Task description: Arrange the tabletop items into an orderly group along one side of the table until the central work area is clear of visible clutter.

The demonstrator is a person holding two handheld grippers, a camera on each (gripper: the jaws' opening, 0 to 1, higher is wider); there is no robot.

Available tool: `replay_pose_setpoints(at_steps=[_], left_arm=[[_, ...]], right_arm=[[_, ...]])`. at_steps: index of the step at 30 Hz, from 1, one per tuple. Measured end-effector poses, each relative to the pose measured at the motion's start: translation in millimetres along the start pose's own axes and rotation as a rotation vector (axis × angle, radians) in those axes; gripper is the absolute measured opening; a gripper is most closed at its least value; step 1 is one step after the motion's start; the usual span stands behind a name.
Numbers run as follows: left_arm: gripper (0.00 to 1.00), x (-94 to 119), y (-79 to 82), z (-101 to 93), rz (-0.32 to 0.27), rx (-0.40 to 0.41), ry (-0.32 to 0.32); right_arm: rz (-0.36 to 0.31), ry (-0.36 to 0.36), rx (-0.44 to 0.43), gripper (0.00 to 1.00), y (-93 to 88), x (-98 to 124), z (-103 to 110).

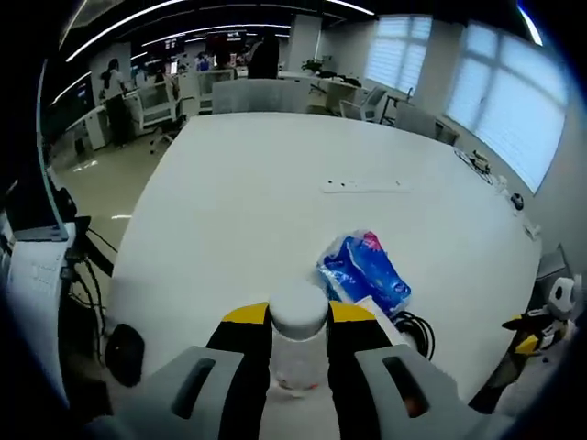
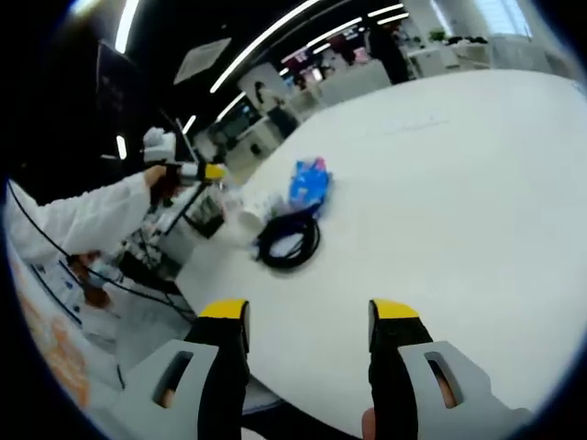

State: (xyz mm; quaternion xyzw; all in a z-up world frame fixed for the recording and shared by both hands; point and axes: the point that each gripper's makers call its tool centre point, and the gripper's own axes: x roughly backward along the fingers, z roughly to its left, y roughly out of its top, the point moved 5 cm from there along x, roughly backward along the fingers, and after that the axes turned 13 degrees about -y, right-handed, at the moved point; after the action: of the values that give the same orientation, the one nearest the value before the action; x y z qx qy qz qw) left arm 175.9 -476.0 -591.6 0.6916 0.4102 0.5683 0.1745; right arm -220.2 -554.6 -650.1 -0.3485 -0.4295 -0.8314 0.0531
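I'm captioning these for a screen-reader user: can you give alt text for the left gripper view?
The left gripper holds a small clear bottle with a white cap between its yellow-tipped jaws above a large white table. A blue plastic packet and a coiled black cable lie near the table's edge.

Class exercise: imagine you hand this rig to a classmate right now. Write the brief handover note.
Left gripper: shut on a white-capped bottle, held above the table.
Right gripper: open, holding nothing, over the table's near edge.
Blue packet, coiled black cable and a white item beside them sit grouped near one table edge.
Centre of the table looks mostly bare.
Left: set the bottle with that group.
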Motion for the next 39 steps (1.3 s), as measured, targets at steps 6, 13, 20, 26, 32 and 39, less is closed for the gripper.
replay_pose_setpoints(at_steps=[6, 13, 20, 26, 32, 39], left_arm=[[0.2, 15, -14.4, -6.9, -0.082, -0.005, 0.034], [0.2, 17, -14.8, -7.9, -0.105, 0.018, 0.046], [0.2, 9, 7.6, -3.4, -0.118, -0.009, 0.069], [0.2, -3, 36.2, 6.6, -0.13, -0.013, 0.084], [0.2, -17, 63.8, 15.3, -0.127, -0.024, 0.089], [0.2, -34, 91.4, 24.2, -0.108, -0.054, 0.085]], right_arm=[[-0.032, -0.009, -0.047, 0.5, 6.2, 5, -5], [-0.044, -0.001, -0.097, 0.5, 7.5, 5, -3], [-0.042, 0.008, -0.087, 0.5, 12.5, 1, 0], [-0.033, 0.004, -0.092, 0.5, 10.3, 1, -3], [-0.049, -0.021, -0.141, 0.5, 14.8, 3, -14], [-0.06, -0.046, -0.191, 0.5, 11.3, 3, -20]])
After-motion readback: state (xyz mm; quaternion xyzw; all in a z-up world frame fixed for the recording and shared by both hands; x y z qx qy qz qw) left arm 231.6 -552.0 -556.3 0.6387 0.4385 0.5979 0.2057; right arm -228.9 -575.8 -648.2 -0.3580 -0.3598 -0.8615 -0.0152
